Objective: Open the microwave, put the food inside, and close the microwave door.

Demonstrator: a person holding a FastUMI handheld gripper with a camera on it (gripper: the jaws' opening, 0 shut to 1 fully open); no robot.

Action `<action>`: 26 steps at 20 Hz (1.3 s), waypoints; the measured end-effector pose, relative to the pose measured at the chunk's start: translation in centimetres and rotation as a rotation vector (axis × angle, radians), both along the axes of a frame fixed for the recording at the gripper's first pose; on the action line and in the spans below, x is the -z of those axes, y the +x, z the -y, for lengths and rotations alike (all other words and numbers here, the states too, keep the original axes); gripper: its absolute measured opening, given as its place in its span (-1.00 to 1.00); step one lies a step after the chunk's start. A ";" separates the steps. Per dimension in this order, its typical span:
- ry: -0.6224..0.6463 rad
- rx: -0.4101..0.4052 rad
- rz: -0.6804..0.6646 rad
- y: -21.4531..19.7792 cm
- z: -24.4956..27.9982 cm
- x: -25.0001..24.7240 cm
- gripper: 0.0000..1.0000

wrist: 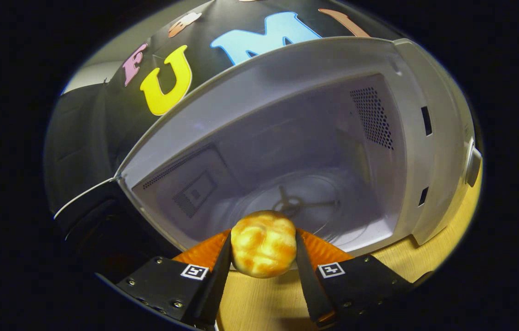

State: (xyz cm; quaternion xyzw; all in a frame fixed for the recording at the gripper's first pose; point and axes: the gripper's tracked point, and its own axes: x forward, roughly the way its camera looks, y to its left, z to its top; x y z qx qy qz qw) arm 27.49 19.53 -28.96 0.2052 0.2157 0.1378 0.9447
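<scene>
Gripper view: you are carrying the bun (263,244) in the gripper (263,257), and the open microwave (287,151) stands just ahead of the fingers with its cavity facing you.

The main risk is the bun itself. It looks soft and rounded, so if you squeeze harder it will likely deform, and if you ease off early it could roll out and fall onto the bench (259,299), which lies directly beneath the fingers, instead of landing inside. The bun sits at the front sill of the cavity, not yet over the turntable (305,207), which lies beyond the fingertips. Letting go here would probably leave the food on the lip, where the door could catch it when you shut it.

A second risk is the fingers striking the sill or the cavity walls as you reach in. The opening seems roomy, yet the view is tilted, so you should judge your line with care. The door (103,220) appears to be swung out to the left of the fingers, dark and hard to read; keep your hand away from it.

The gripper is partly closed, clenched on the bun, with one finger (220,271) pressing on each side of it and the bun filling the gap between them. Nothing else touches the fingers as far as you can tell.
</scene>
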 end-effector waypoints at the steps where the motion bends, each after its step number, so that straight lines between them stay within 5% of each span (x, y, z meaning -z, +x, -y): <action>1: 0.002 0.007 -0.006 0.3 0.1 0.3 0.43; 3: -0.007 0.014 -0.020 0.8 0.1 1.1 0.43; 7: -0.035 0.022 -0.002 1.2 0.0 1.2 0.74; 8: -0.035 0.019 0.006 1.1 0.2 0.7 0.95; 14: -0.066 -0.023 0.024 -1.1 0.5 -1.2 0.95; 26: -0.131 -0.127 0.270 -13.0 2.2 -14.8 0.95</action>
